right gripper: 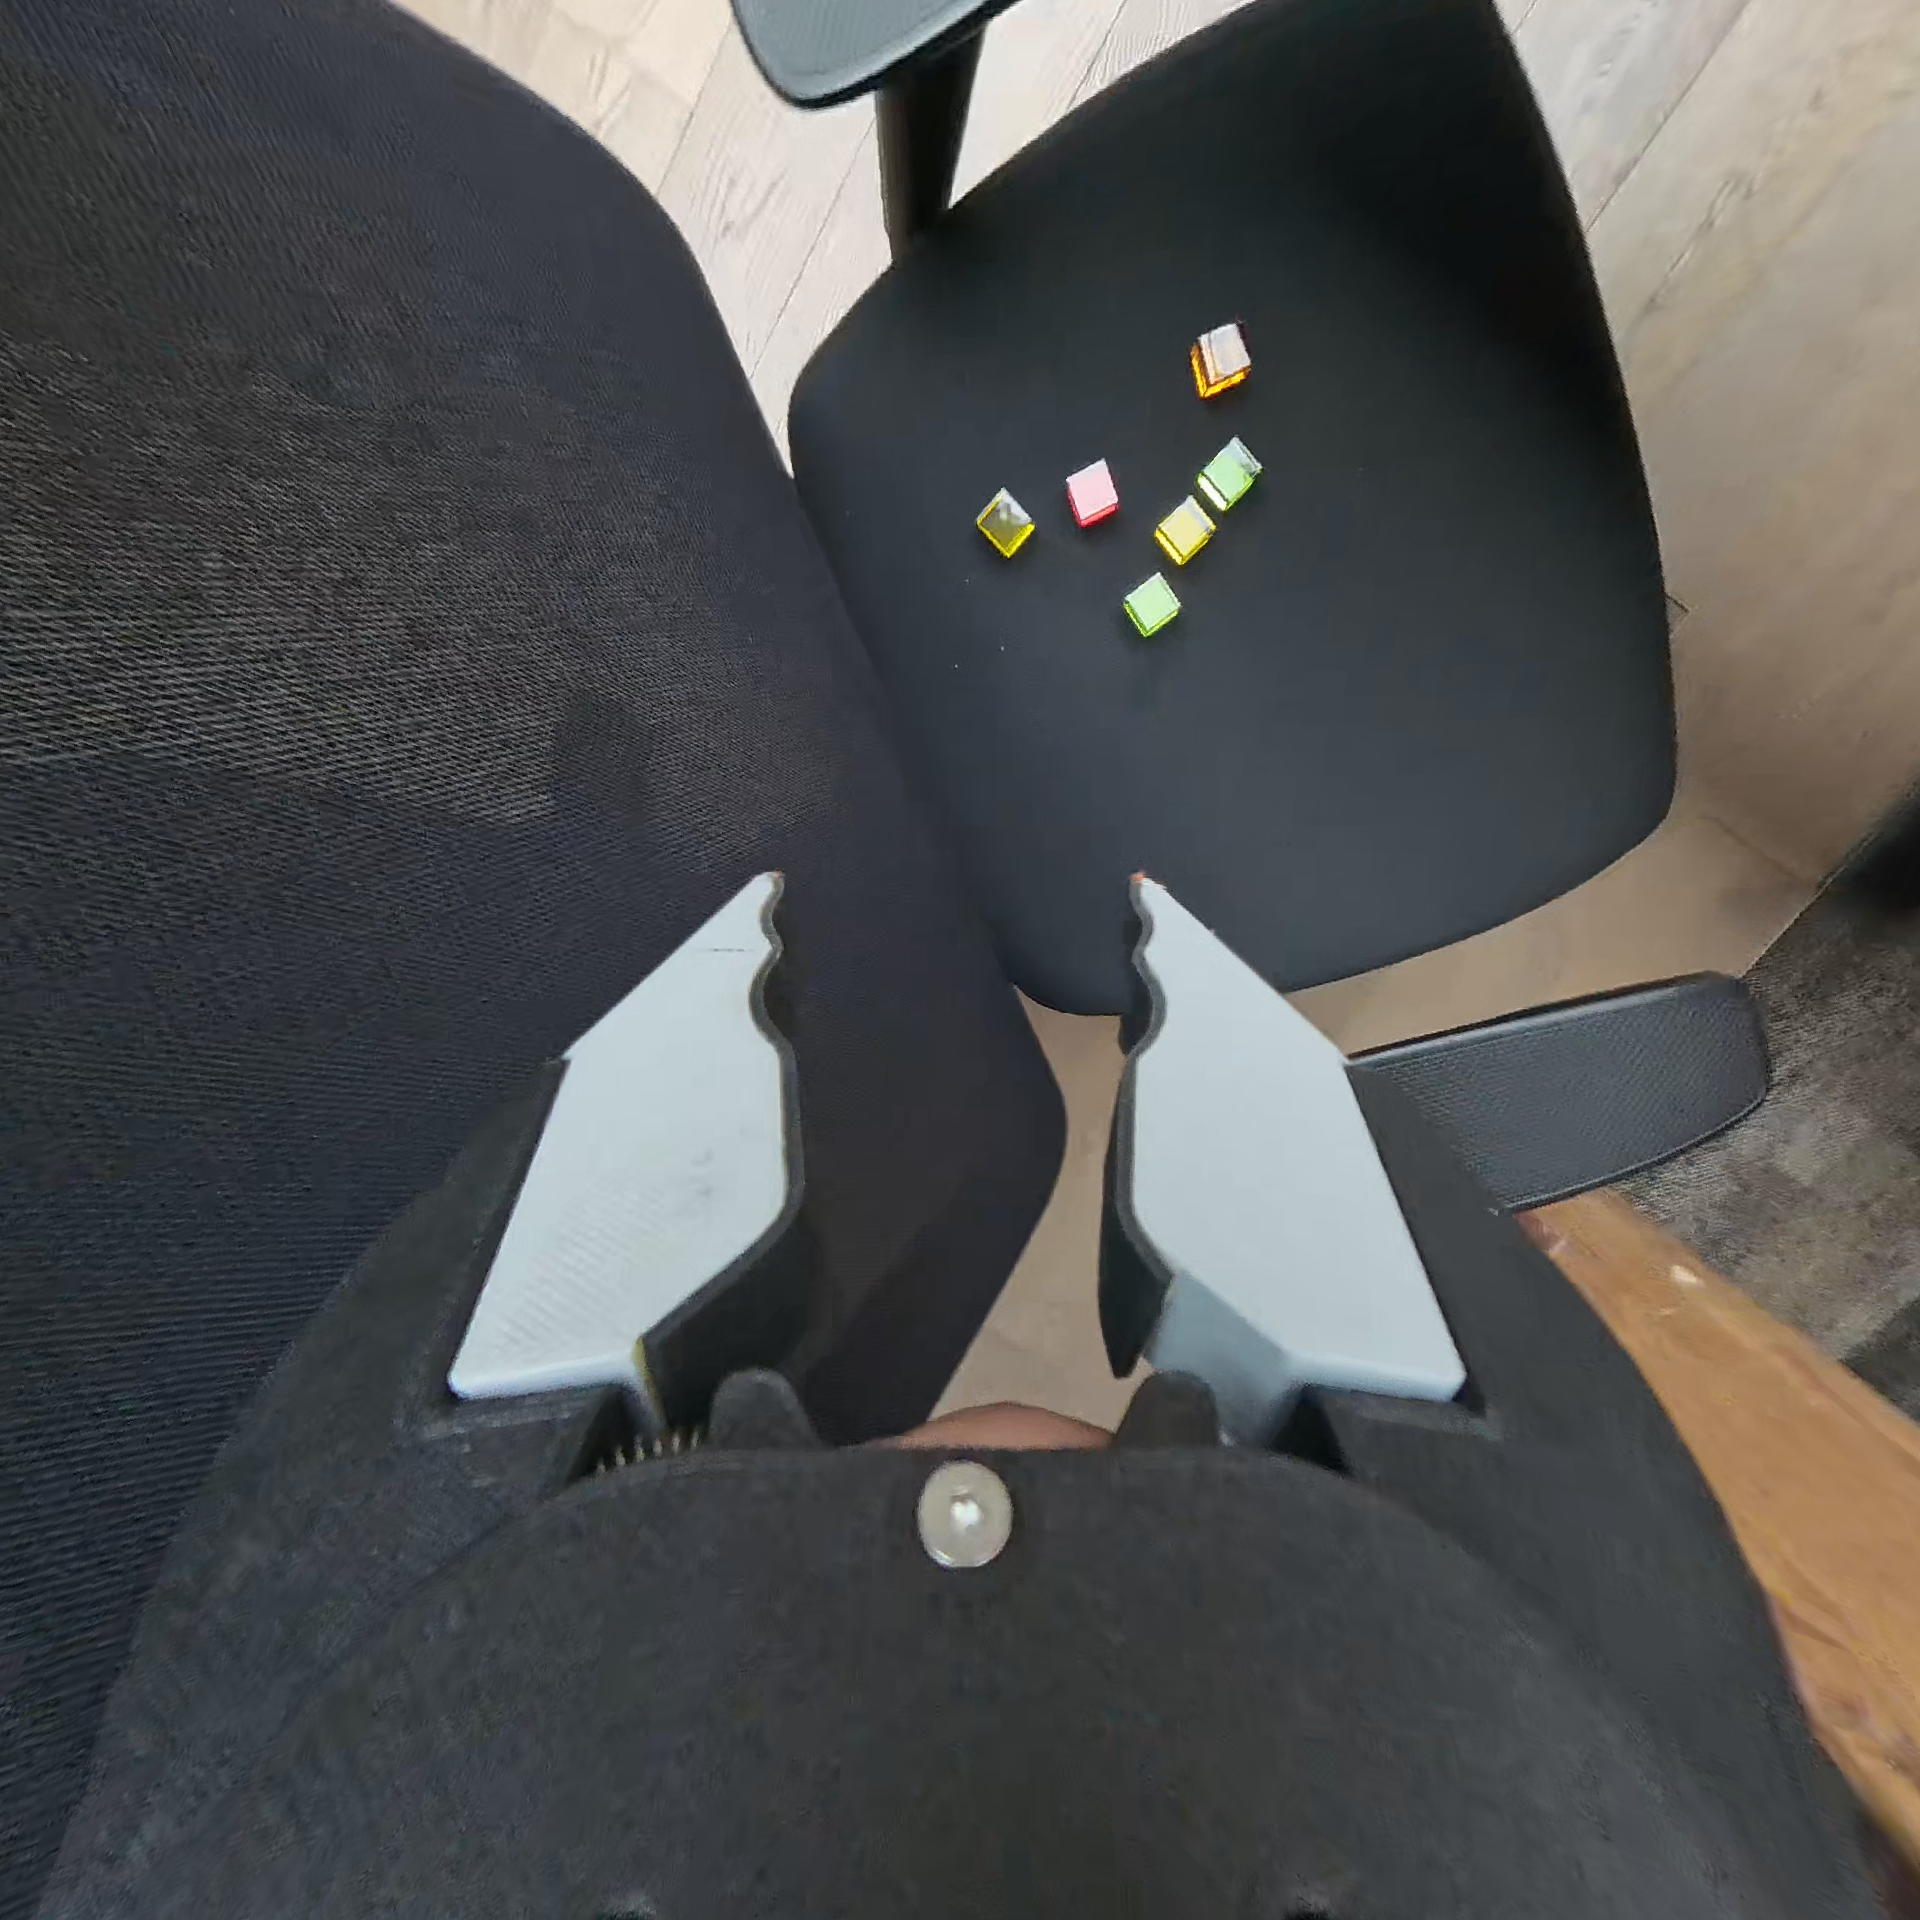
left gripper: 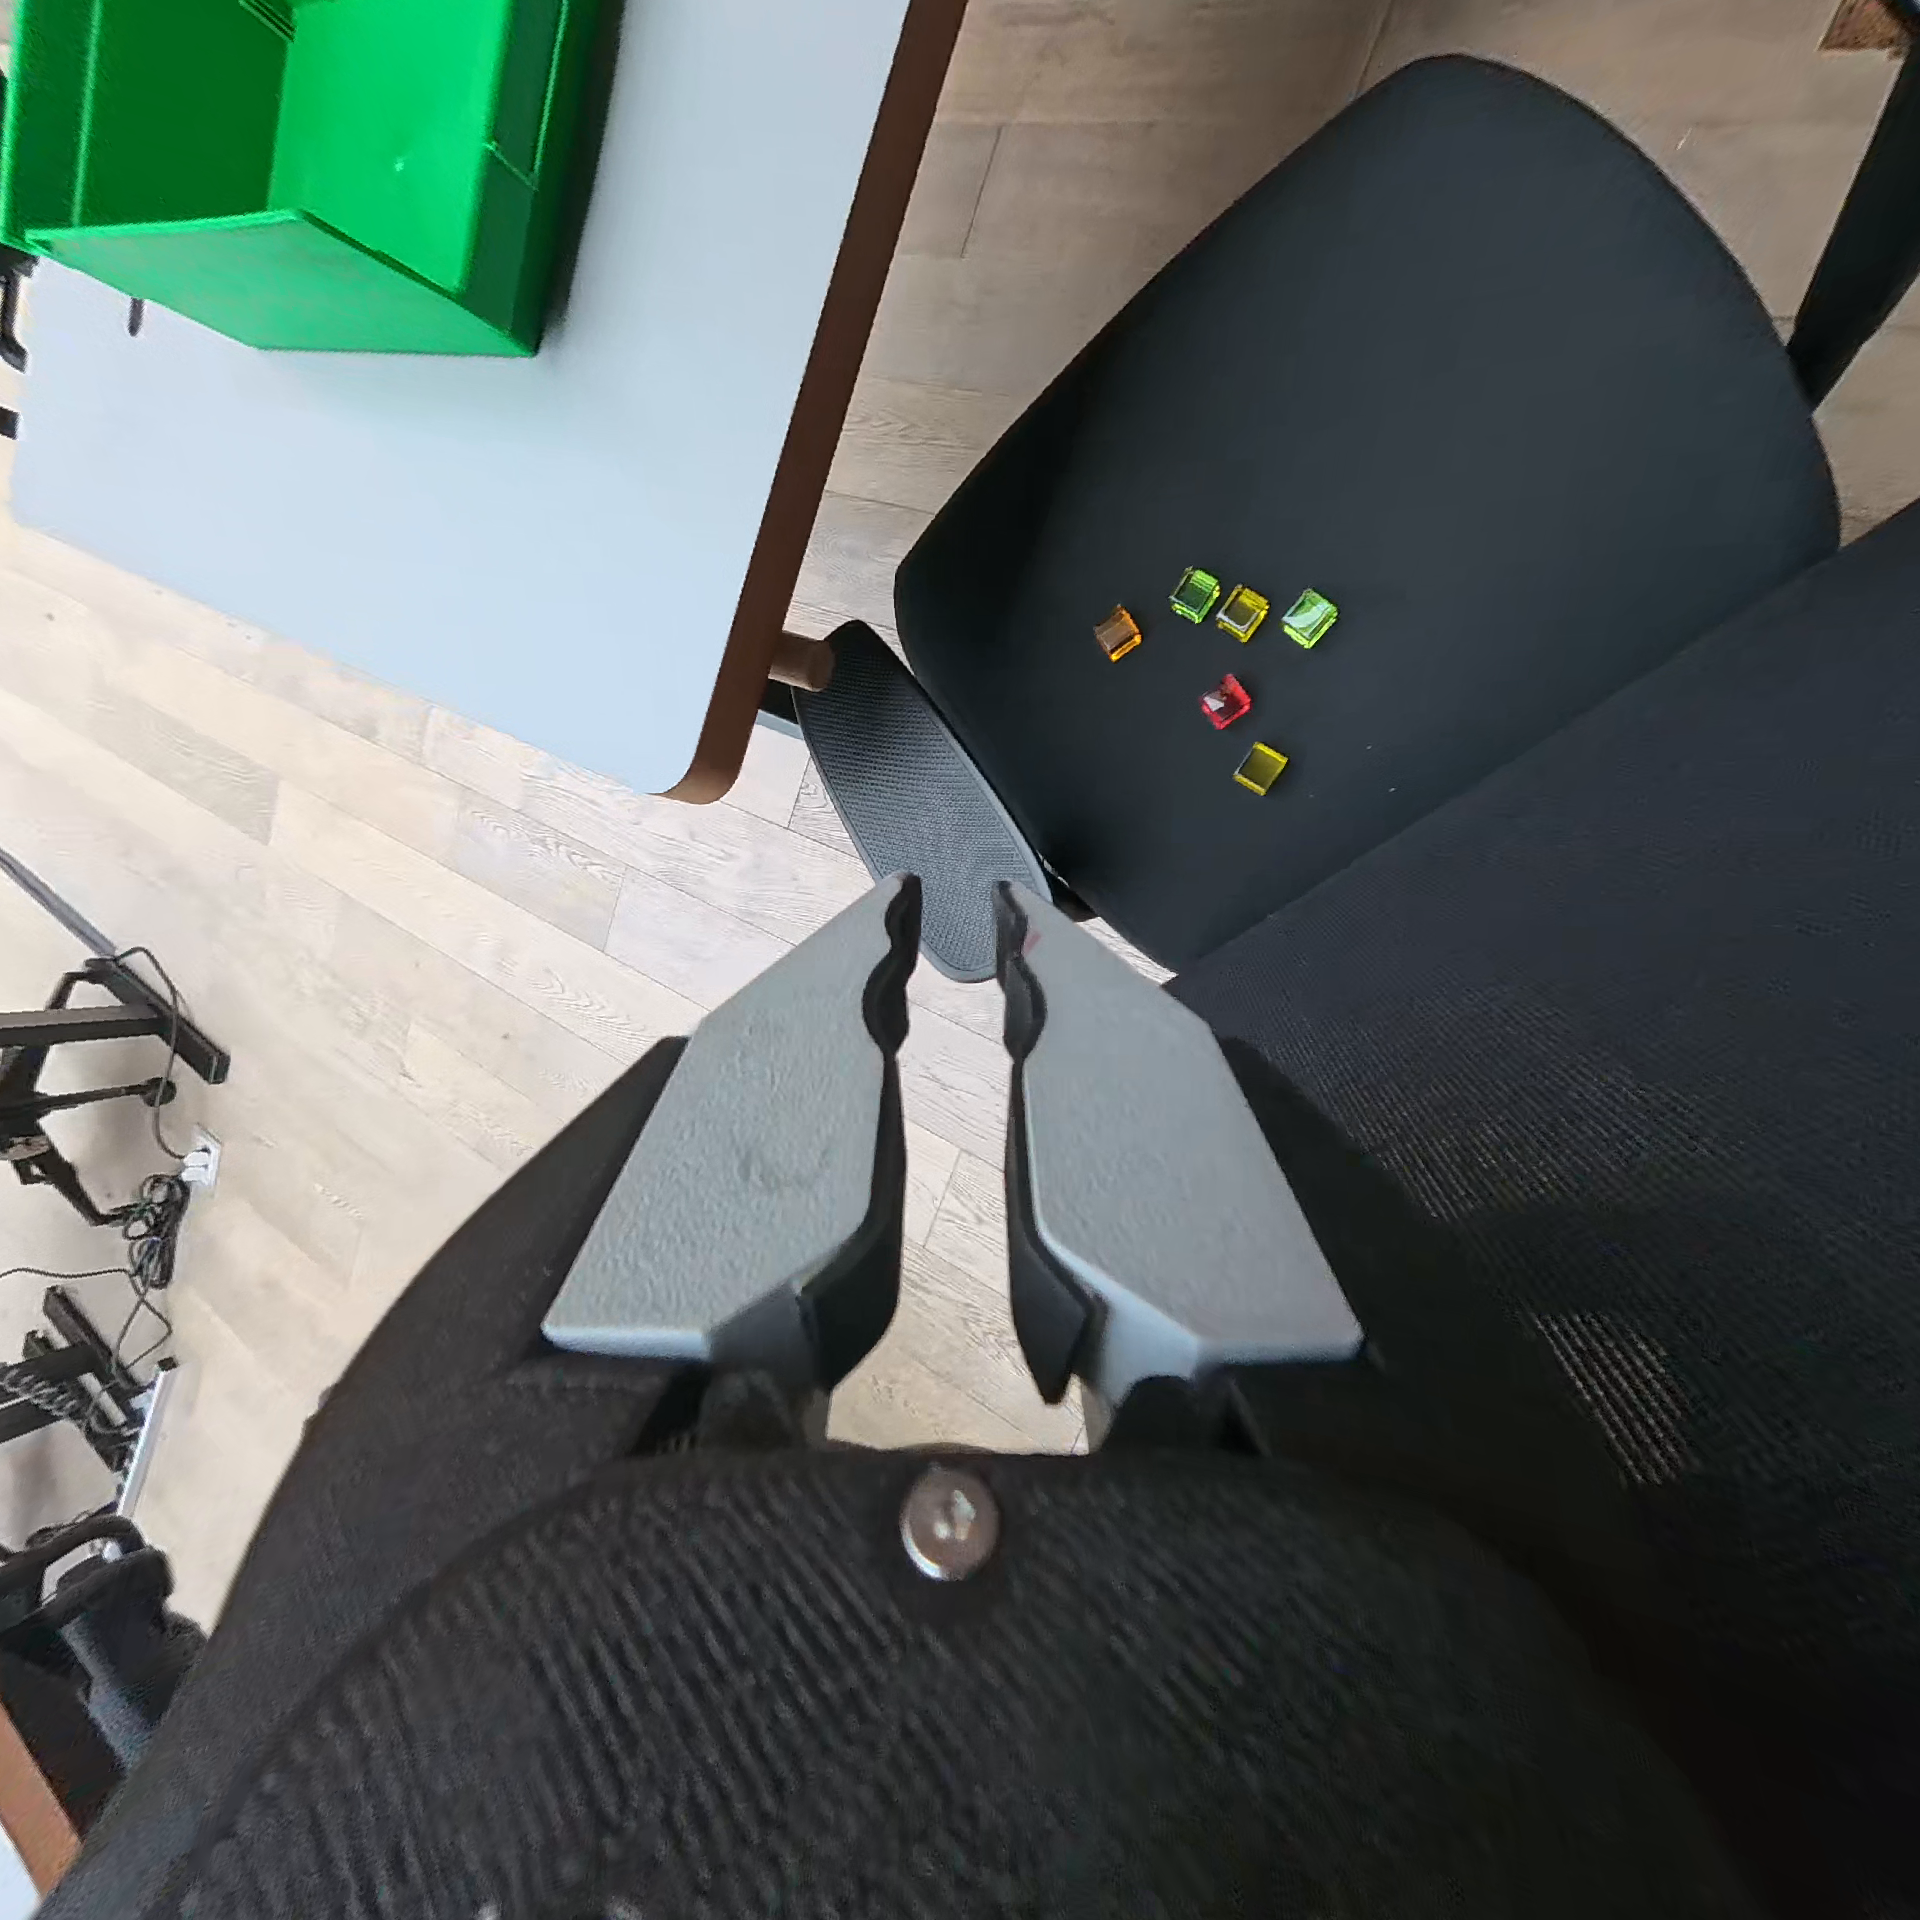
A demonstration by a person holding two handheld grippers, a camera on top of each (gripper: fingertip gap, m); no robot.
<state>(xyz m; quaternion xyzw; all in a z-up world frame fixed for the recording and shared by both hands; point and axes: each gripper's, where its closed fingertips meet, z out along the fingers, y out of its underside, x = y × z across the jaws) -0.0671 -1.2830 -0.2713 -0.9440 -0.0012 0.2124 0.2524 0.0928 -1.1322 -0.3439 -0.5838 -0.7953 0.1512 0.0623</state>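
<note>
Six small translucent acrylic cubes lie on the black chair seat; likely light, rigid and slippery, best taken across flat faces. The left gripper is held narrowly parted, the right gripper wide apart; both empty, well short of them.

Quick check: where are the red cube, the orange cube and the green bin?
red cube [right gripper: 1091, 492], right wrist view, its top face.
orange cube [right gripper: 1219, 361], right wrist view, its top face.
green bin [left gripper: 312, 156], left wrist view, its side wall.
</note>
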